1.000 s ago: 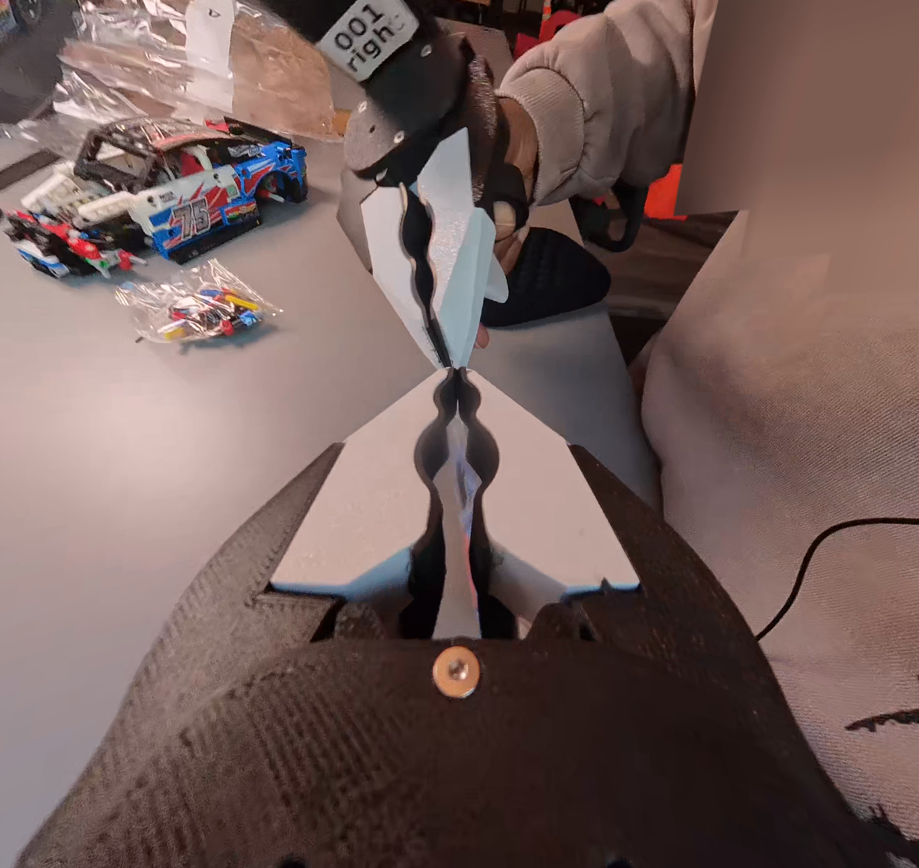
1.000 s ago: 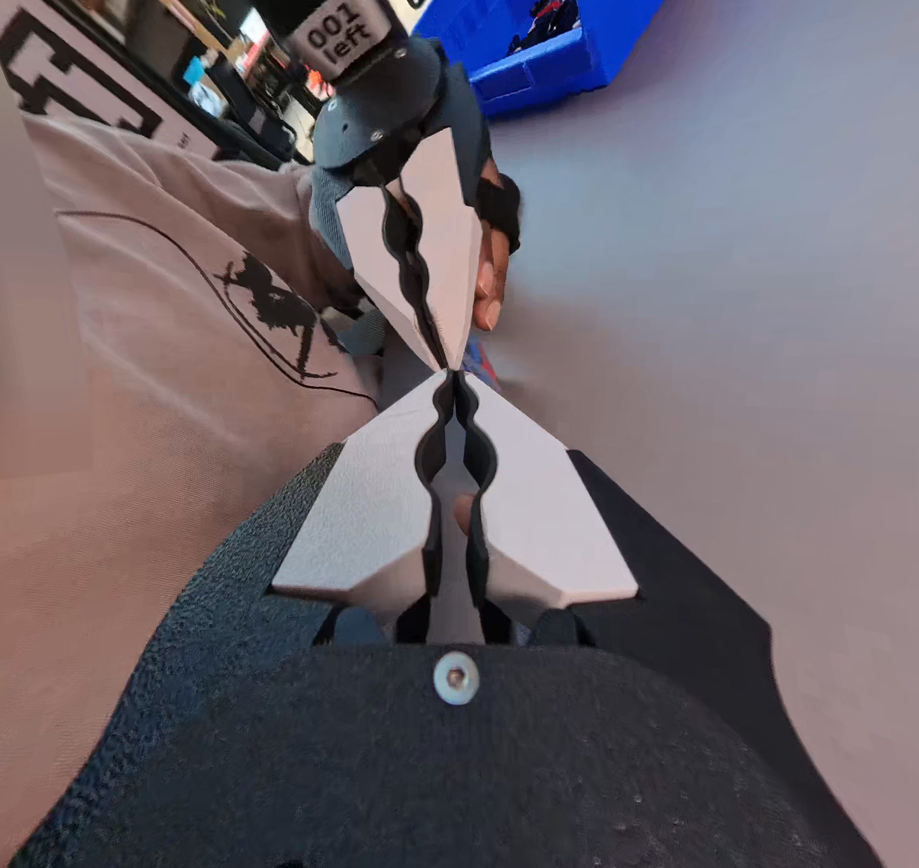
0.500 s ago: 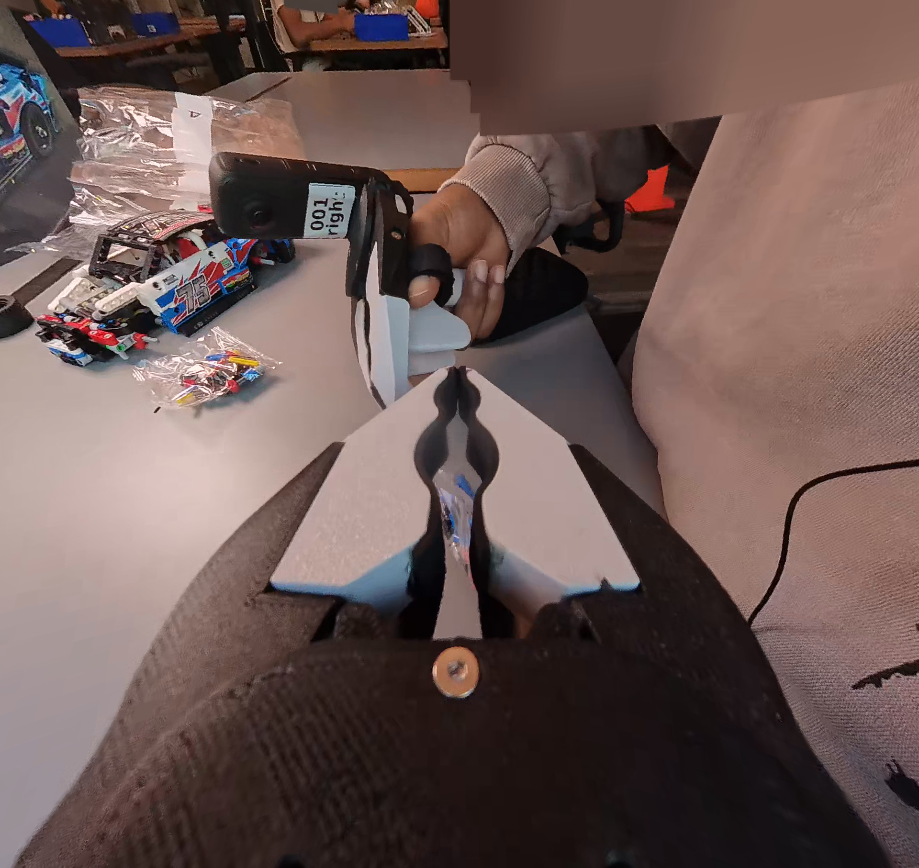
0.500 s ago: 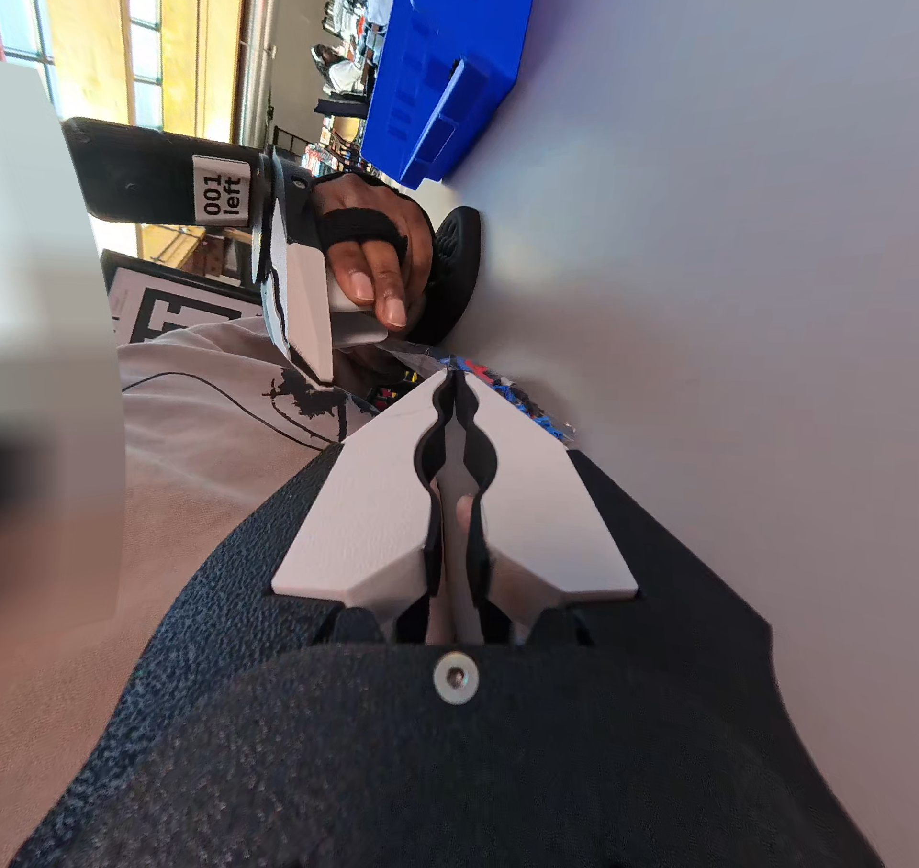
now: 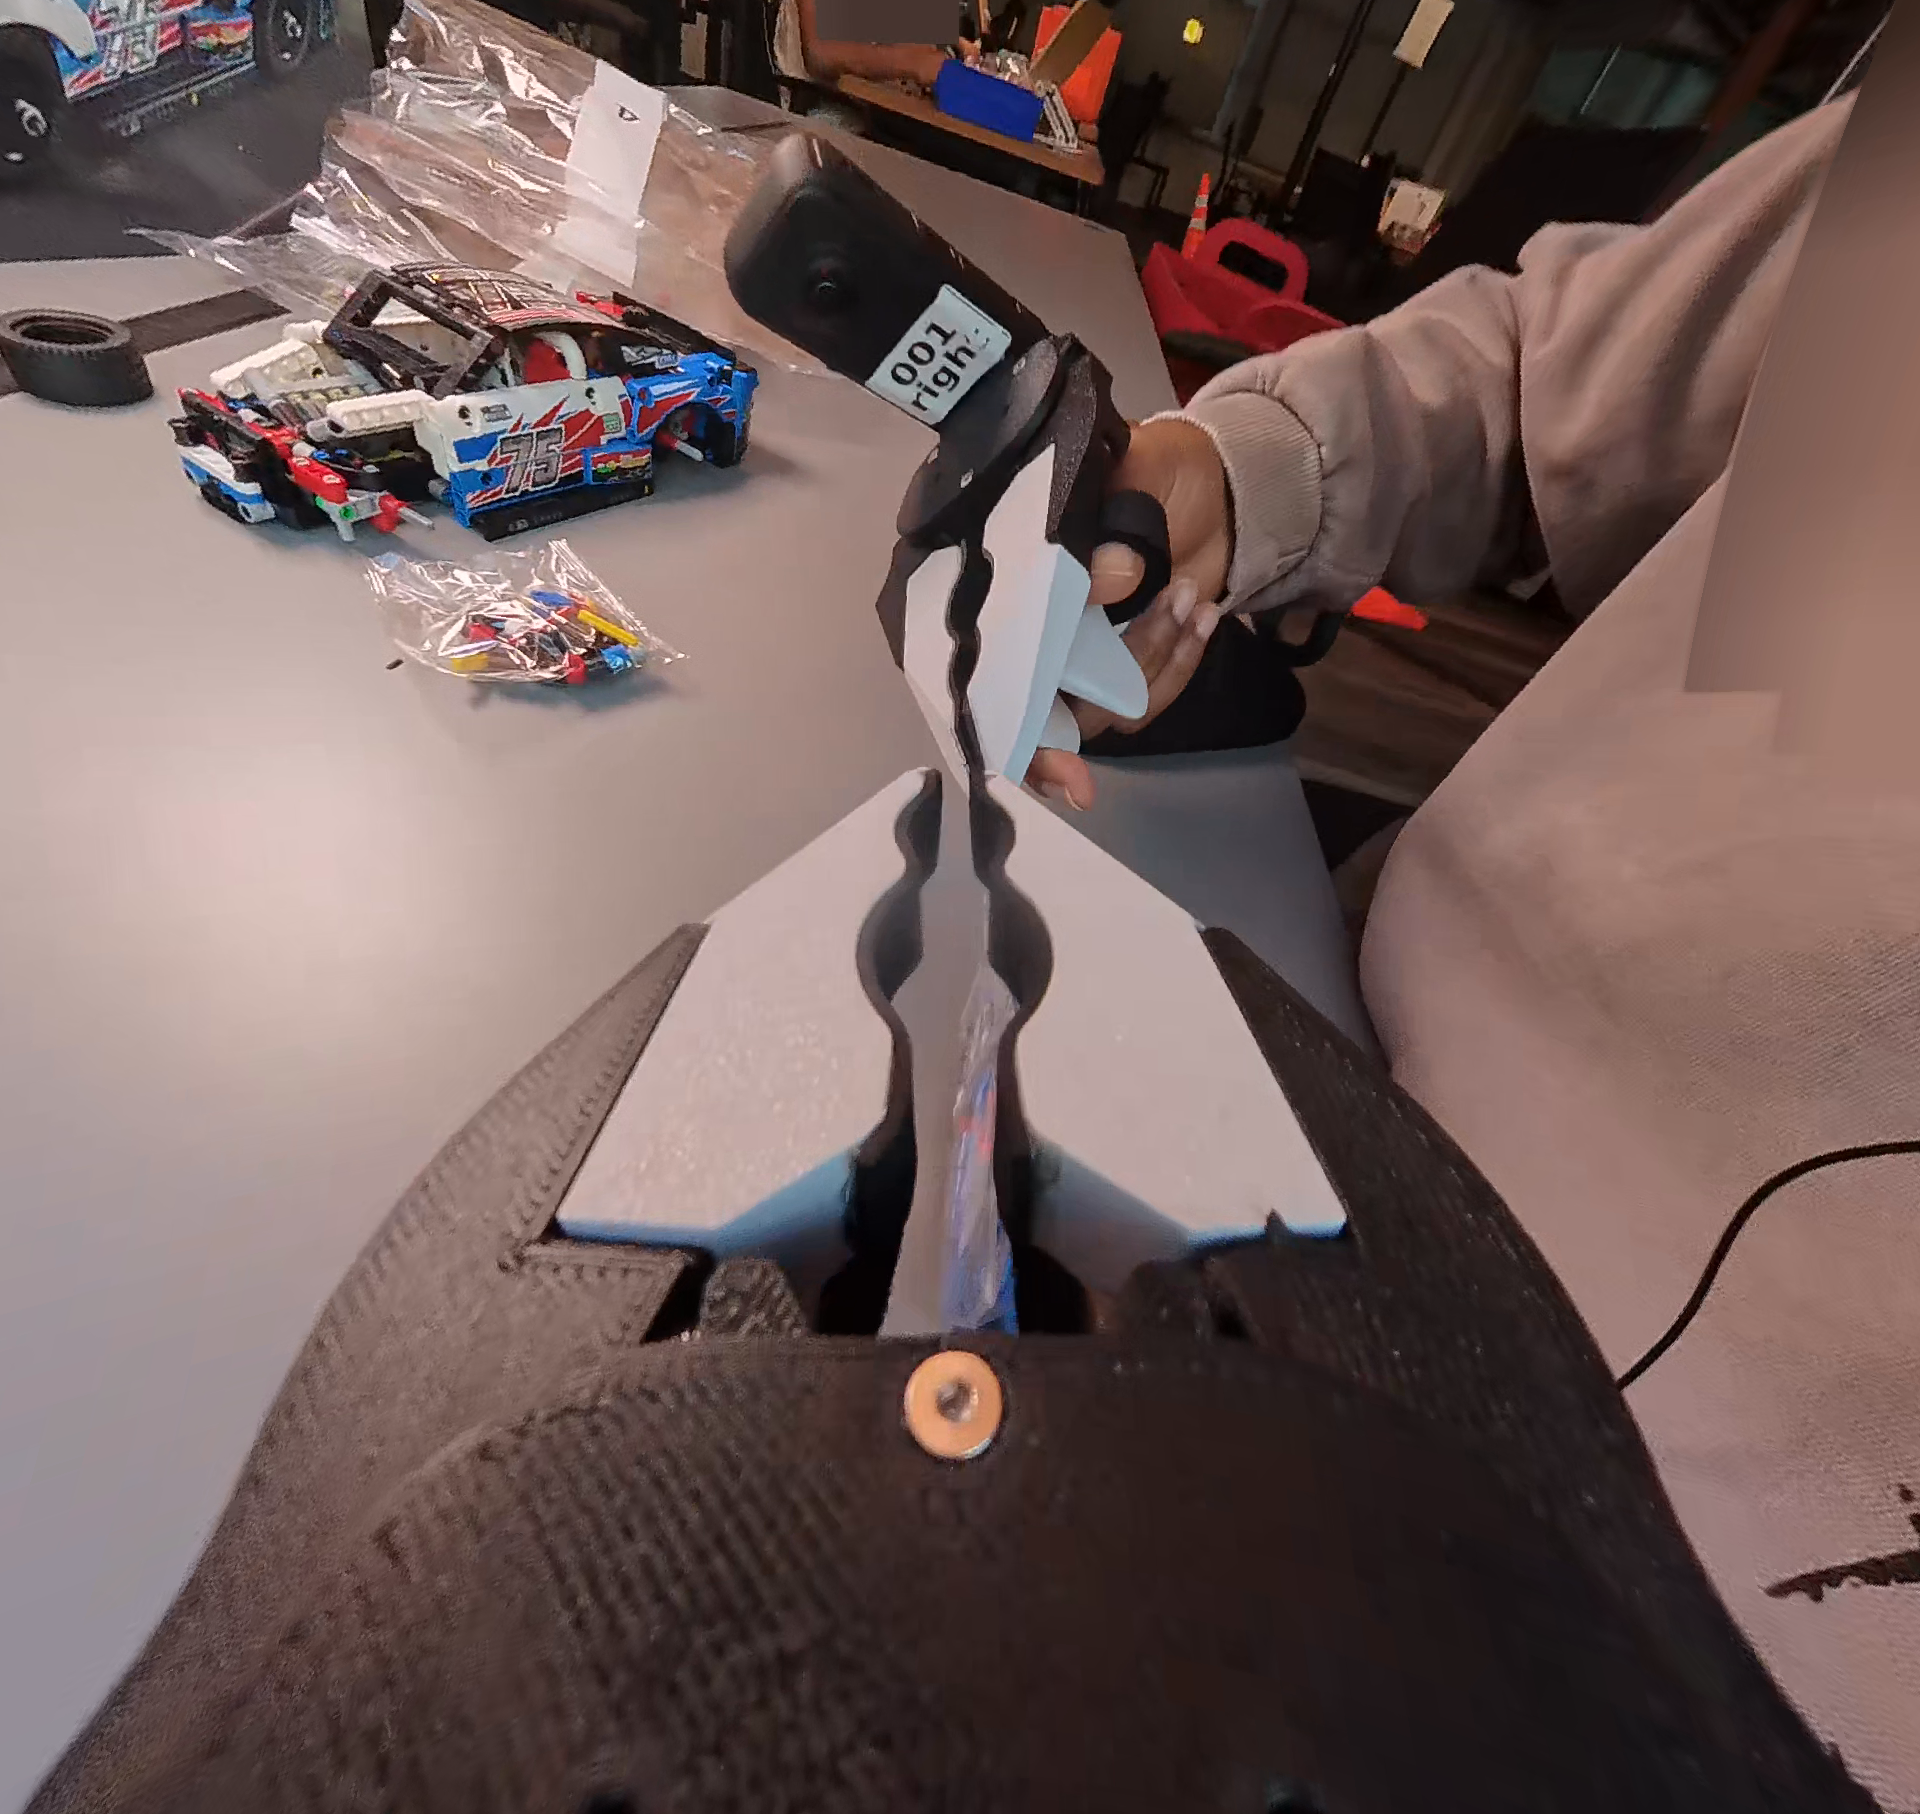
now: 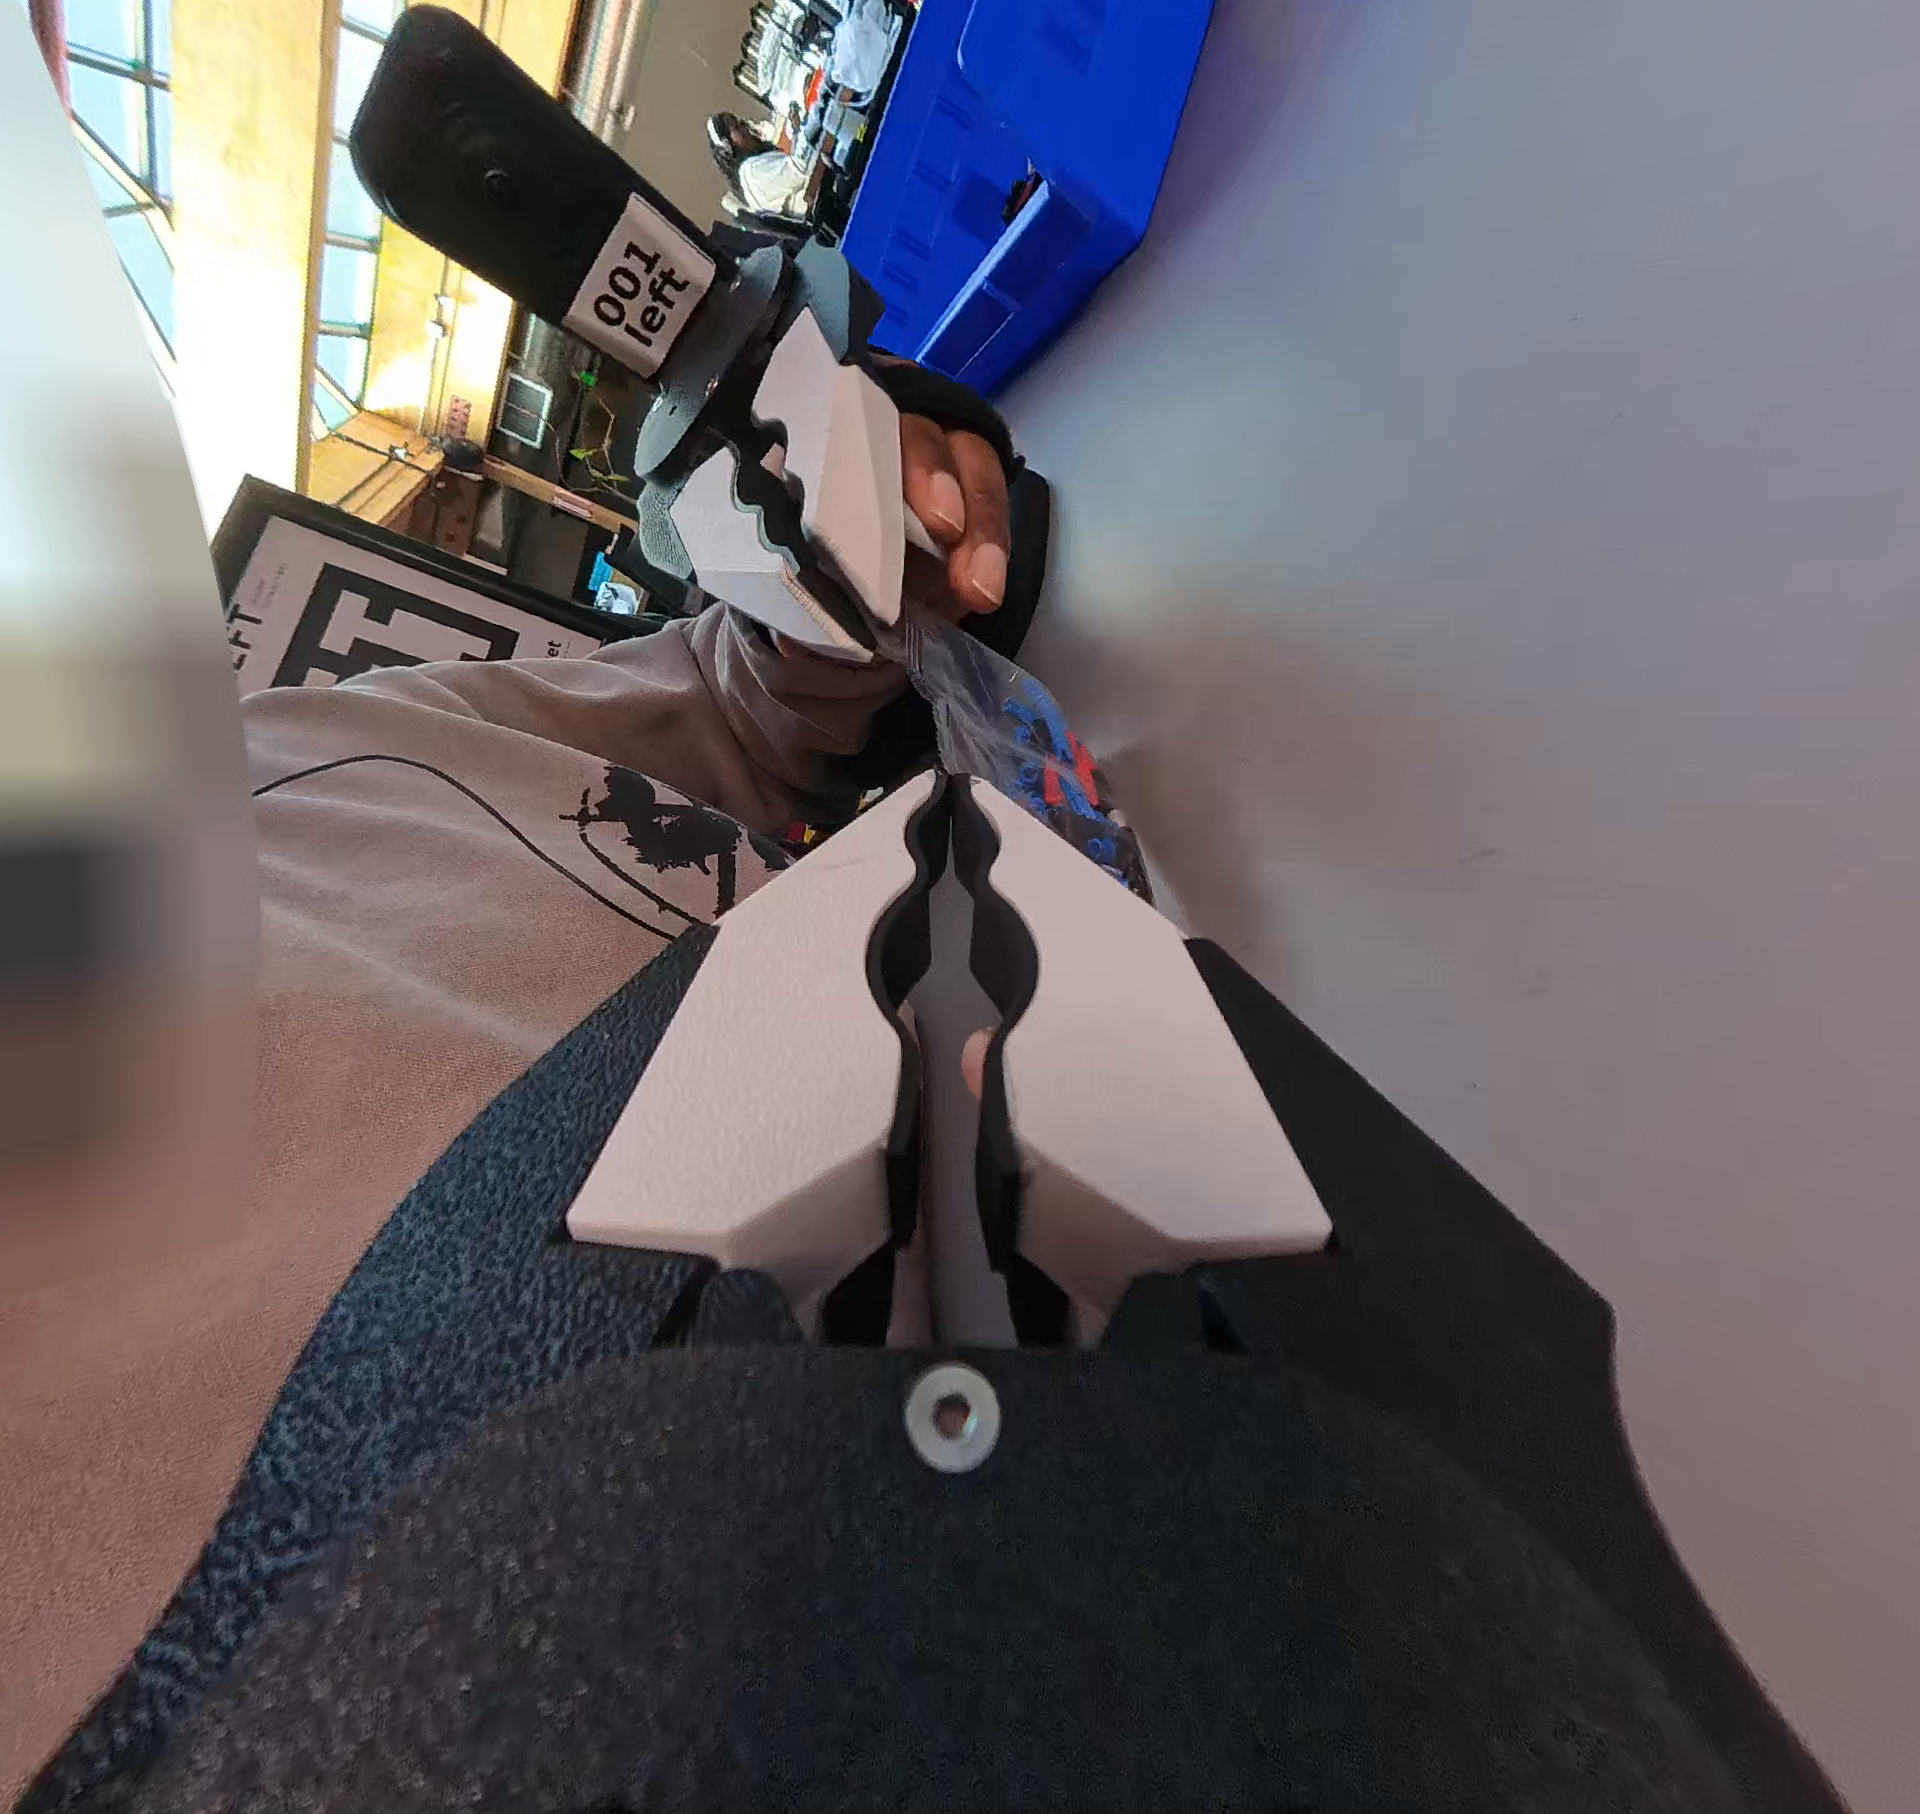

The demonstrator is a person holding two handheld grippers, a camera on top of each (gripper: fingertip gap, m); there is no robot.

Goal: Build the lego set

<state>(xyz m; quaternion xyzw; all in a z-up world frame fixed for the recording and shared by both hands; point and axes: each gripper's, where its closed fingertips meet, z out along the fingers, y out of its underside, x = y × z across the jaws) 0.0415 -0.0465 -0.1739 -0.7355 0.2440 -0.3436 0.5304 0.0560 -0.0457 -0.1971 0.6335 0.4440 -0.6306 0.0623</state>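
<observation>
Nearest to me, my left gripper [image 5: 961,777] holds a small clear plastic bag of blue and red Lego pieces [image 6: 1023,725]; in the left wrist view the fingers look slightly parted at the tips with the bag running down the gap against the right-hand finger, while the right wrist view shows its tips pinched on the bag's crimped edge, the bag hanging toward the table. My right gripper [image 6: 951,779] has its fingers drawn almost together with only a thin slit between them, and its tips sit just beside the same bag; I cannot tell whether it has any plastic caught. The two grippers point at each other, tips nearly touching, each held by a hand coming out of a beige sleeve close to my beige sweatshirt. Below lies a smooth matte grey tabletop [image 5: 312,881]. Farther out on the left rests a second clear bag of mixed coloured small parts [image 5: 525,621], then the part-built blue, white and red Lego race car with a black roof frame [image 5: 468,414], and a loose black rubber tyre [image 5: 68,354] left of it. Behind the car lie crumpled empty clear plastic bags [image 5: 499,154]. On the far side in the right wrist view stands a blue plastic bin [image 6: 1049,123]. Beyond are workbenches, orange cones and yellow walls with tall windows.
</observation>
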